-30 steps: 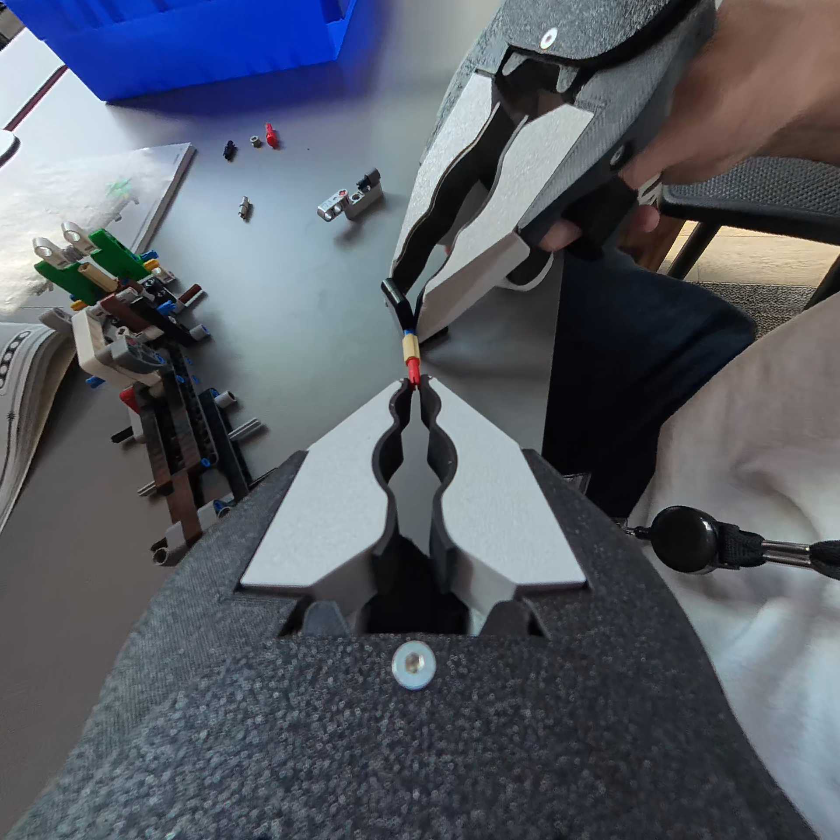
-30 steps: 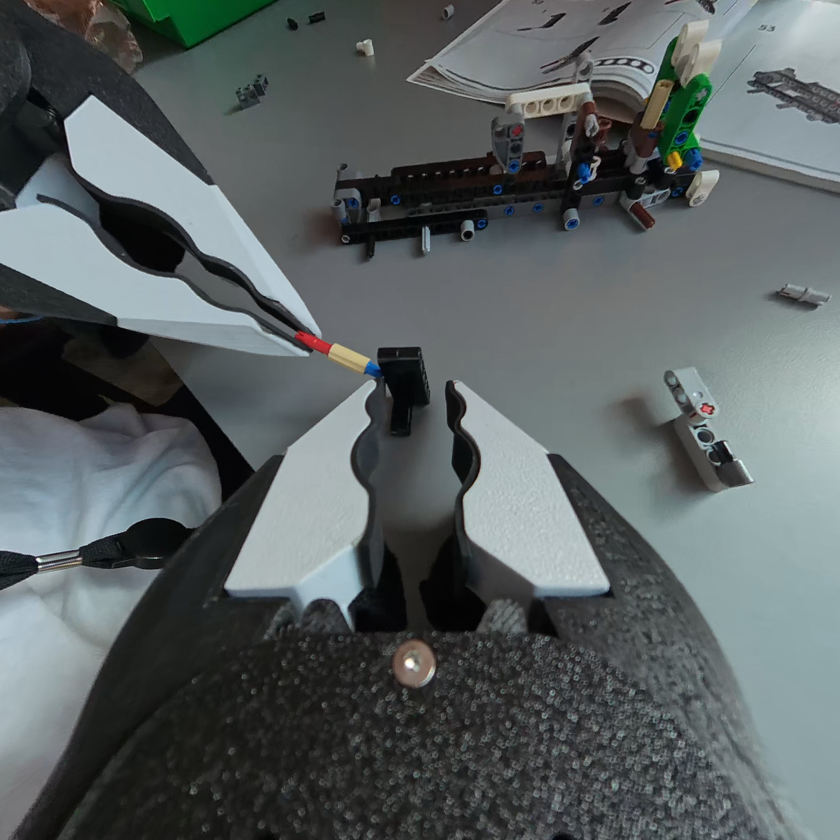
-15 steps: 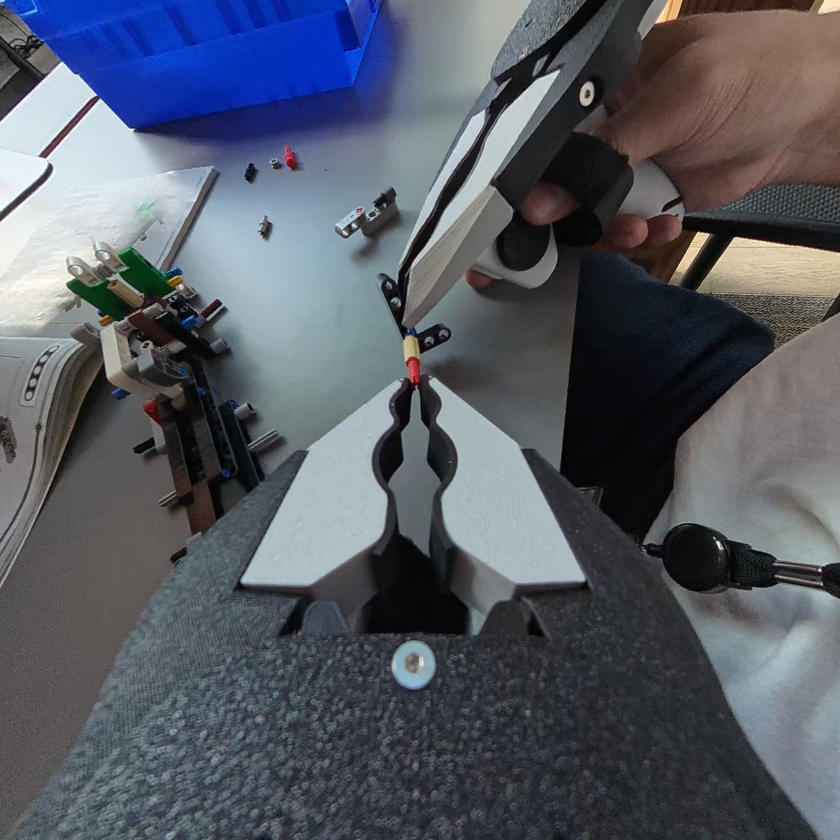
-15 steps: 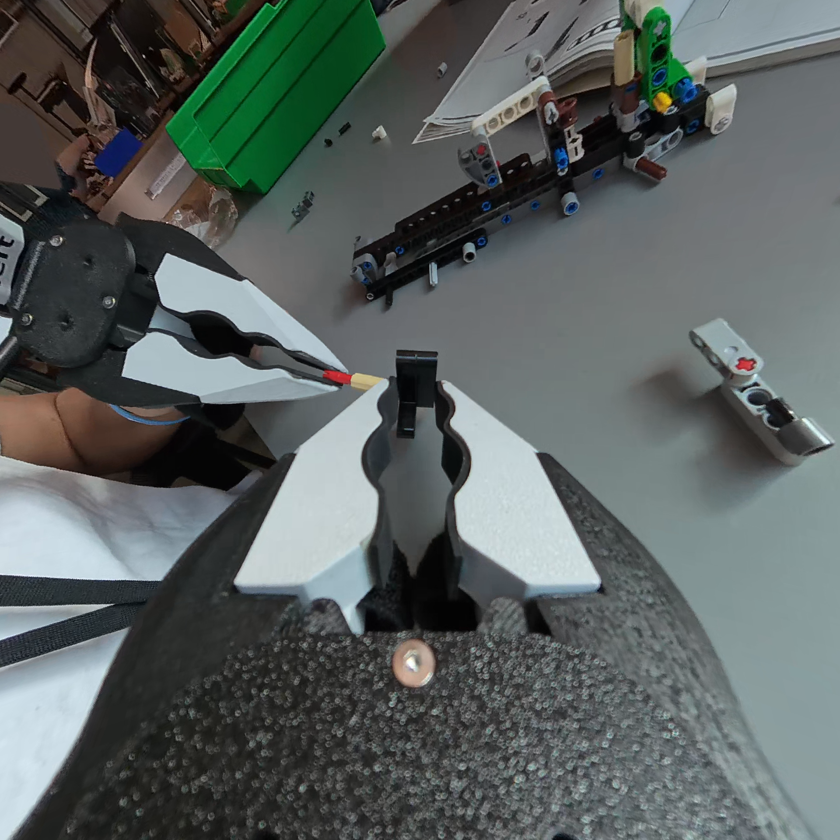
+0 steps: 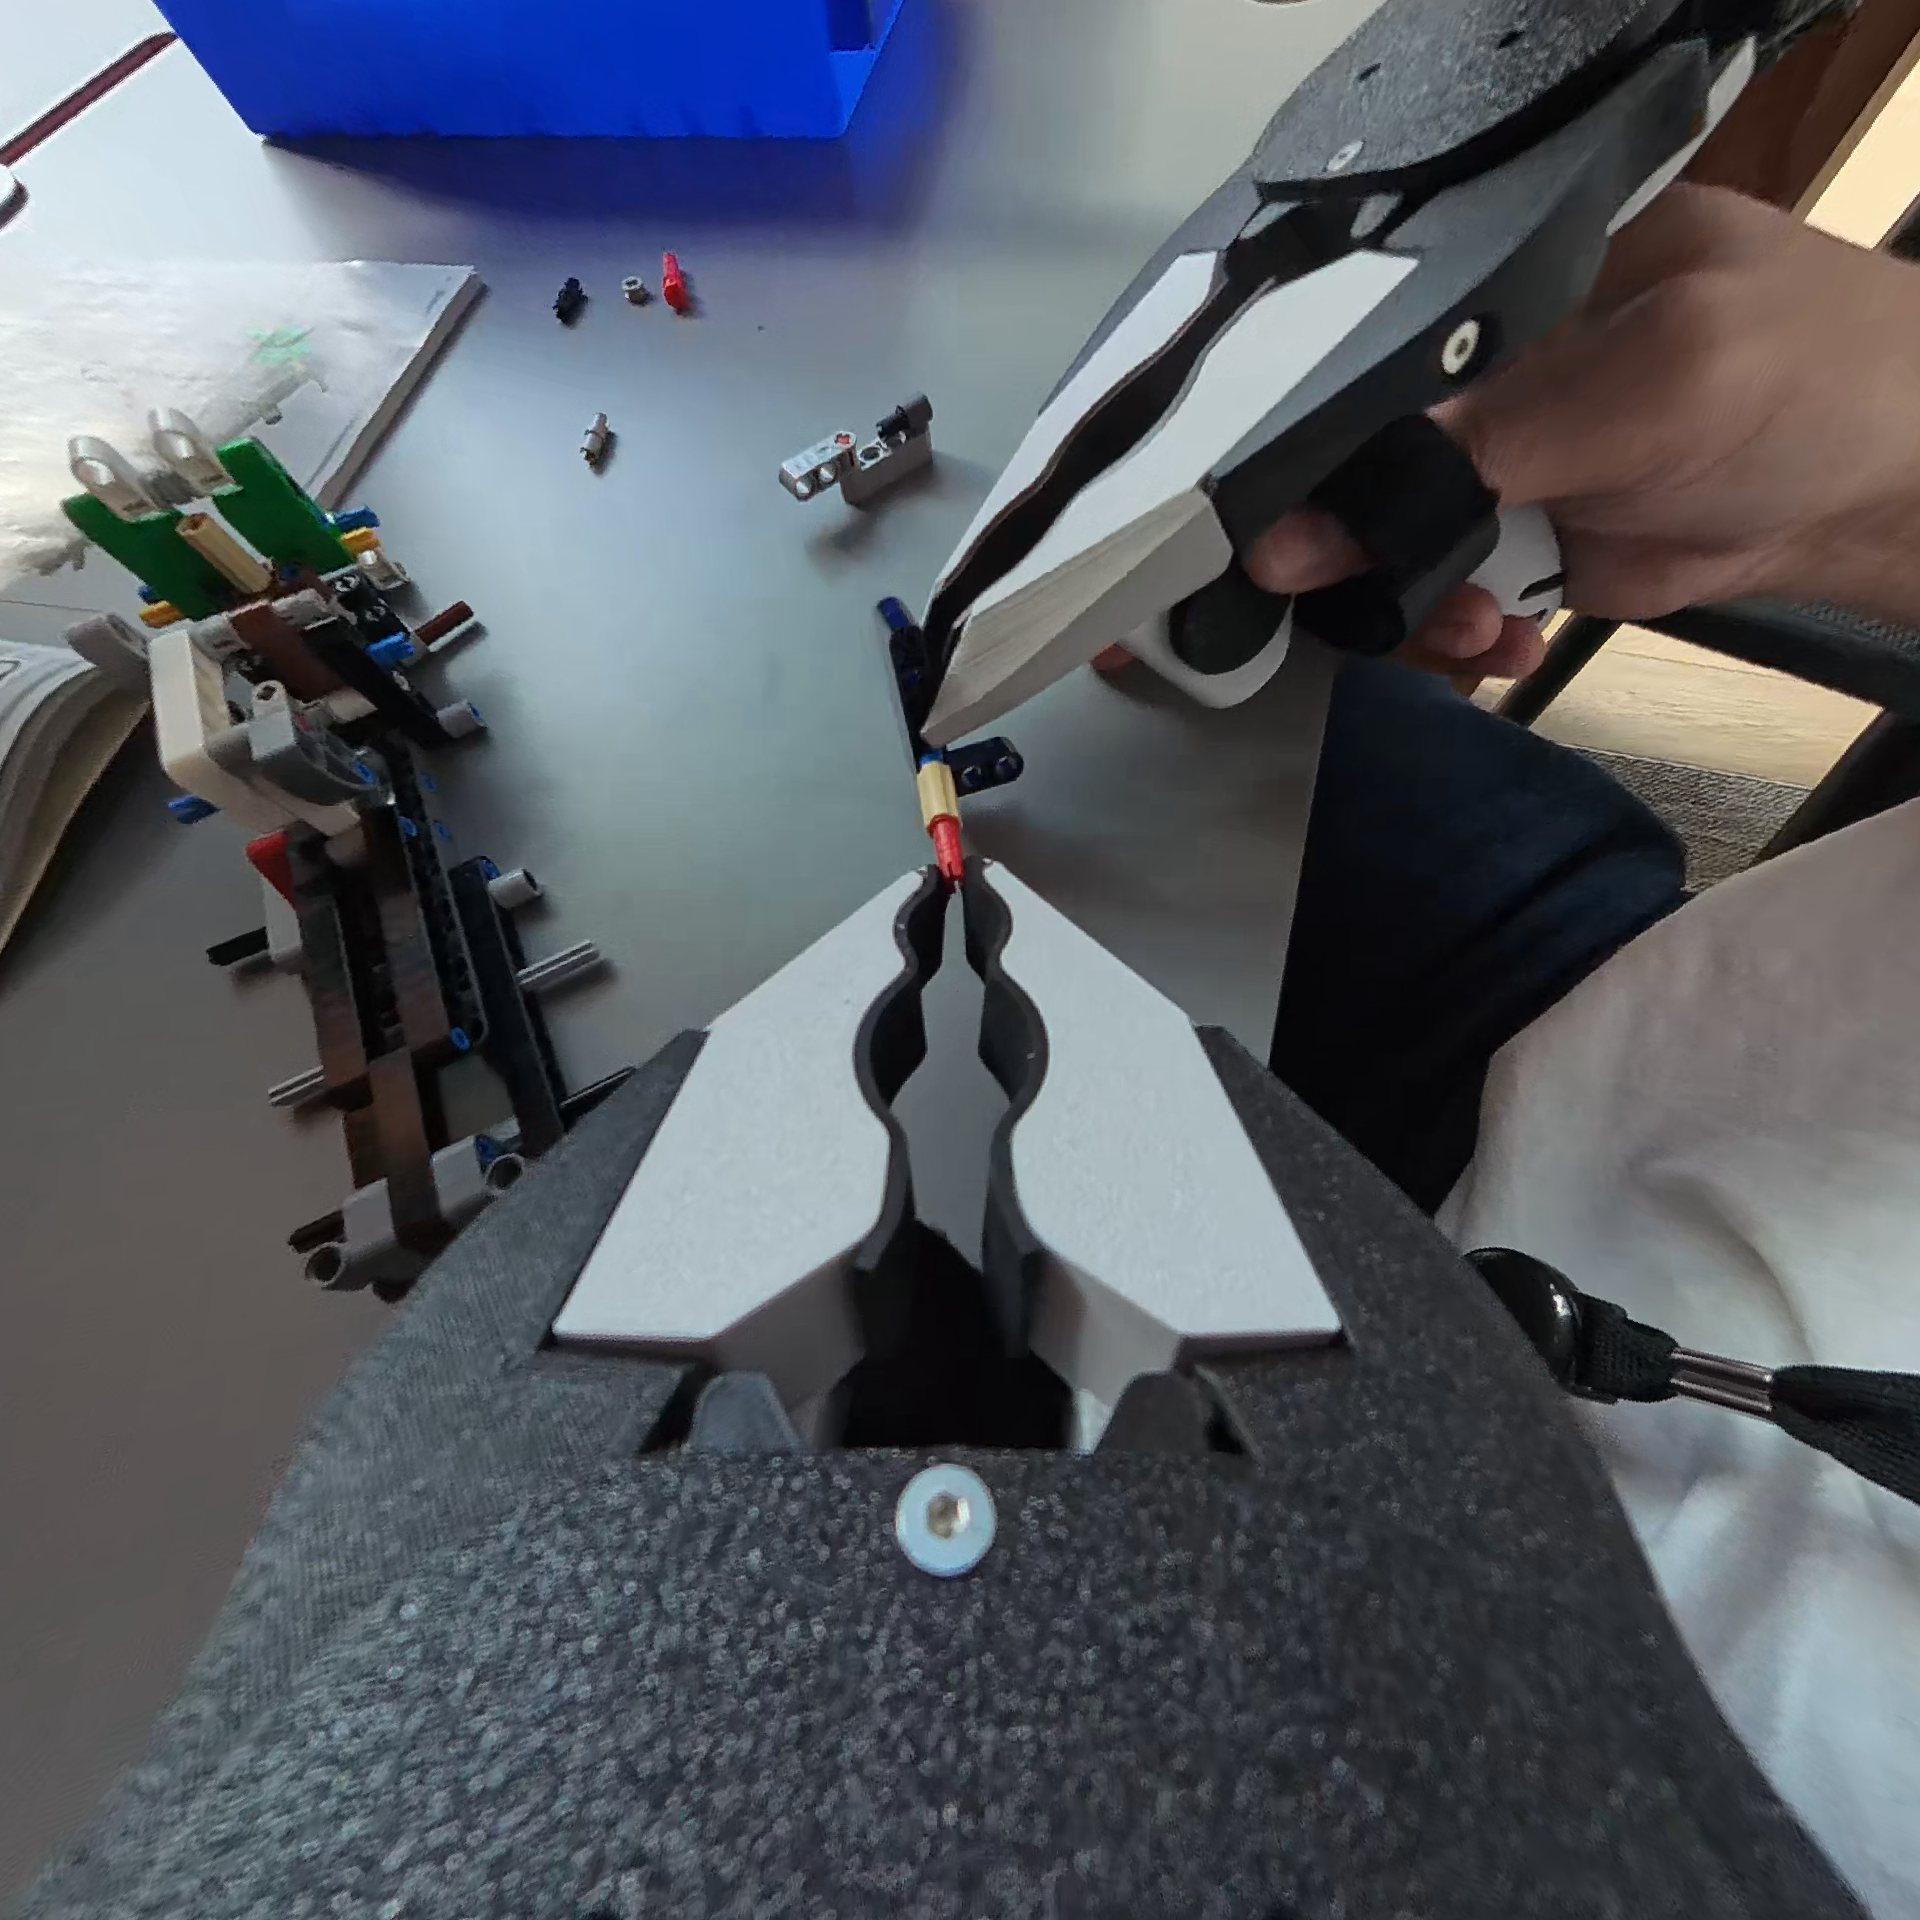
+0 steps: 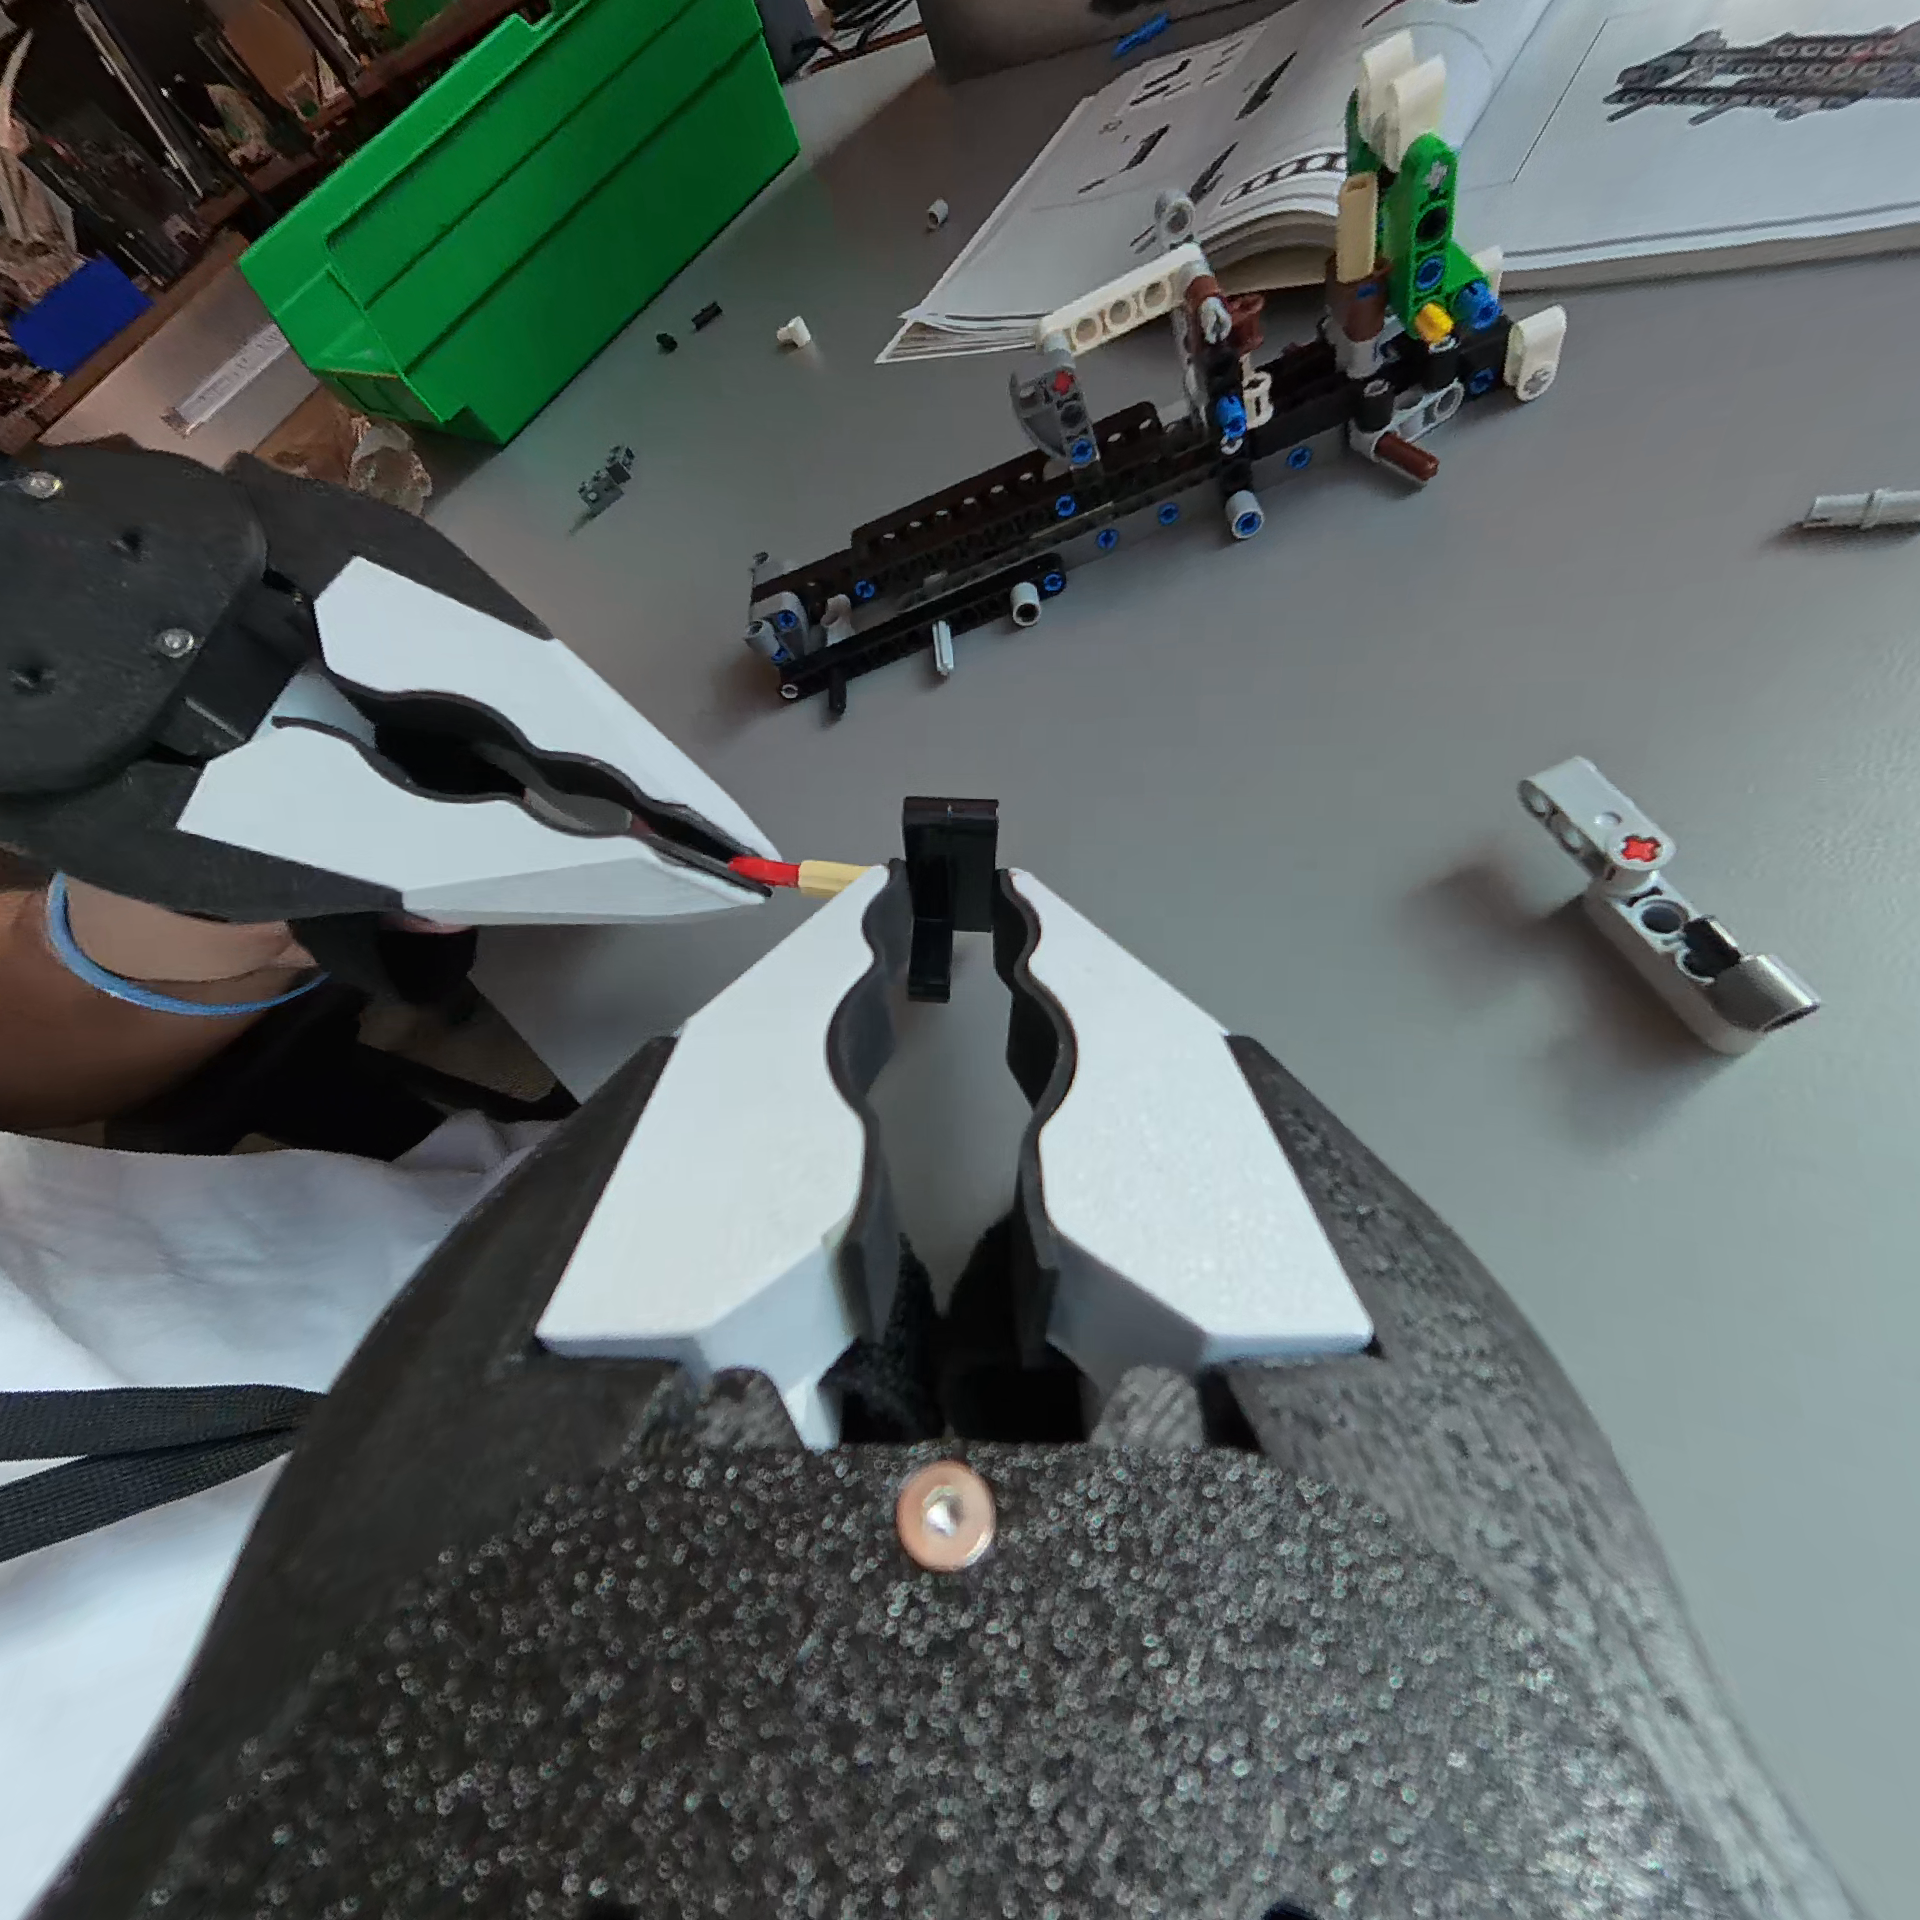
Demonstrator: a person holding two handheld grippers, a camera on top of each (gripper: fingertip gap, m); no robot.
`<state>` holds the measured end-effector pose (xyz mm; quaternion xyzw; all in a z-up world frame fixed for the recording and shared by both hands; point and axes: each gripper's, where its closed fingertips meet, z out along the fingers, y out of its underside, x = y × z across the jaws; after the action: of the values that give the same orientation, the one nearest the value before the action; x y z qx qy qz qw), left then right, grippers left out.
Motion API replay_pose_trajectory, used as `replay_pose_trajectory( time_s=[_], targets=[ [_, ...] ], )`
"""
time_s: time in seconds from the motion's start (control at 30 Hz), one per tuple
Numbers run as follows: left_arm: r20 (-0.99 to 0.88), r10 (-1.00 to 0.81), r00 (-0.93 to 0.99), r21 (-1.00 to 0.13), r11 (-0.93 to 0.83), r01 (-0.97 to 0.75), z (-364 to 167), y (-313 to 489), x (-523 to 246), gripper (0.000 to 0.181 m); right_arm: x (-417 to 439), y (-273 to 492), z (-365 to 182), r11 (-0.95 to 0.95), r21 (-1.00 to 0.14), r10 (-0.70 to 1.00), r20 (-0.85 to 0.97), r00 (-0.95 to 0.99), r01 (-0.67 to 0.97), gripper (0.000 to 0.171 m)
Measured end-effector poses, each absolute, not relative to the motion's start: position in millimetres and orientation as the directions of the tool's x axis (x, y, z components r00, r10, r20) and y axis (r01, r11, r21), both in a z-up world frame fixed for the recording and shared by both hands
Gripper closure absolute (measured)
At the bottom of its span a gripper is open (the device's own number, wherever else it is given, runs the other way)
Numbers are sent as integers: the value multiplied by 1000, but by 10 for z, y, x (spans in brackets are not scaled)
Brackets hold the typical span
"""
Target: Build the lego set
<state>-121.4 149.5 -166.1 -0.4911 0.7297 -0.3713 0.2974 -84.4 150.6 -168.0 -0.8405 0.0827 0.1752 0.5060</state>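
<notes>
My left gripper (image 5: 945,883) is shut on the red end of a thin axle (image 5: 943,840) that carries a tan sleeve (image 5: 934,798). My right gripper (image 6: 948,883) is shut on a black angled beam (image 6: 948,862). The axle's far end meets the beam (image 5: 912,675), just above the table's near edge. The right gripper (image 5: 940,717) shows in the left wrist view and the left gripper (image 6: 764,883) with the axle (image 6: 764,871) in the right wrist view. The half-built model (image 5: 343,831) lies on the grey table (image 5: 675,644), also in the right wrist view (image 6: 1091,499).
A grey connector assembly (image 6: 1662,904) lies loose to the right, also in the left wrist view (image 5: 857,468). Open instruction booklets (image 6: 1558,135) lie behind the model. A green bin (image 6: 520,229) and a blue bin (image 5: 540,62) stand at the back. Small pins (image 5: 623,296) are scattered. Spacing between my two grippers at the tips: around 4 cm.
The right gripper closed on the black beam and turned it. Both grippers tilted while staying joined at the axle; the tan sleeve now sits against the beam.
</notes>
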Motion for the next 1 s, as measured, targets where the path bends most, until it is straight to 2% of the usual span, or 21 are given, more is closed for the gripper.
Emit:
replay_pose_trajectory(
  time_s=[0.13,0.4,0.63,0.73,0.87,1.0],
  targets=[
    [26,-938,-346,-830,173,-531,-1677,1506,-1209,179,-838,1506,-1686,-468,-831,32,-357,933,-302,157],
    [-10,-936,-351,-800,219,-559,-1762,1481,-1189,179,-862,1528,-1733,-501,-837,11,-262,965,-221,157],
    [-8,-936,-352,-796,219,-565,-1774,1479,-1186,179,-861,1517,-1735,-510,-822,17,-302,953,-251,156],
    [1,-933,-360,-788,221,-574,-1793,1467,-1189,179,-837,1467,-1687,-488,-825,32,-341,940,-283,140],
    [1,-930,-368,-785,227,-577,-1803,1455,-1193,179,-832,1401,-1679,-488,-832,70,-337,939,-262,140],
    [13,-925,-380,-784,227,-579,-1805,1438,-1201,179,-860,1413,-1699,-492,-853,111,-261,959,-175,142]
  ],
)
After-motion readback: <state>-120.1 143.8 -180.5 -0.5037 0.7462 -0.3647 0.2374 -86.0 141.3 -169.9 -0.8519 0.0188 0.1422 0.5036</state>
